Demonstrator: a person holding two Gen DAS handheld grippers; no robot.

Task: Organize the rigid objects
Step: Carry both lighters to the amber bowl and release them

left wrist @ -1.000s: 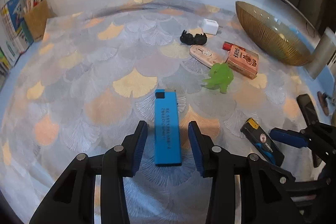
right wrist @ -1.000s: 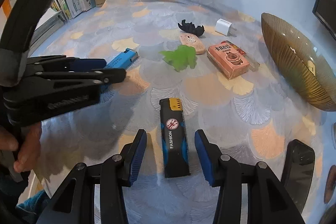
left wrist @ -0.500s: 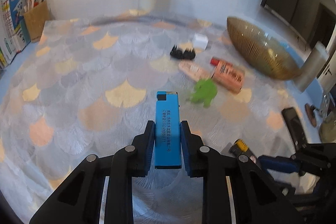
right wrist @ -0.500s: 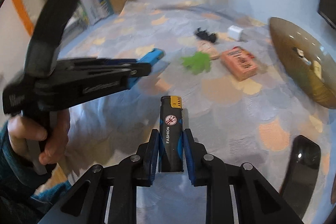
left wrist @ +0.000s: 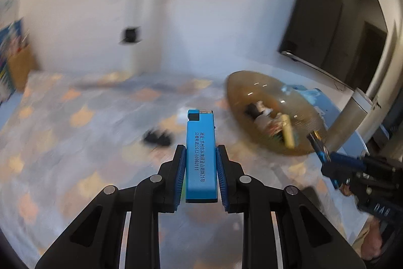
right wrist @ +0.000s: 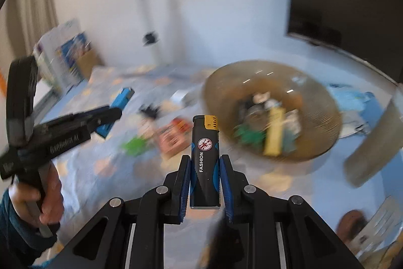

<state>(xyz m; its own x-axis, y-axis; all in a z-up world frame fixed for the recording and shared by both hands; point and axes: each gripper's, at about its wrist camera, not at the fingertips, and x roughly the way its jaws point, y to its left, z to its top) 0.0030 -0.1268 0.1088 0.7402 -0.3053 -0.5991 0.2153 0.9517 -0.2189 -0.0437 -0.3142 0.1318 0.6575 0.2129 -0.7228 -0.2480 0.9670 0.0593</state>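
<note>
- Bench point(left wrist: 63, 143) with a scallop-patterned cloth fills the blurred lower frame of both views.
- Amber bowl point(right wrist: 314, 97), right of centre, holds mixed small items.
- Left gripper point(left wrist: 201, 168): fingers clamped on the blue lighter point(left wrist: 201, 155), at centre frame, above the bench.
- Right gripper point(right wrist: 205, 178): fingers clamped on the black lighter point(right wrist: 205, 158), at centre frame.

A table covered in a fan-patterned cloth point(right wrist: 105, 168) of grey, blue and peach carries the things. On it rest an amber ribbed glass bowl point(right wrist: 320, 102), a green toy point(right wrist: 134, 145), a pink-orange box point(right wrist: 173, 138), a black figure point(left wrist: 157, 138) and a small white block point(right wrist: 180, 96), all blurred. A cardboard holder point(right wrist: 87, 63) stands at the far left edge.
</note>
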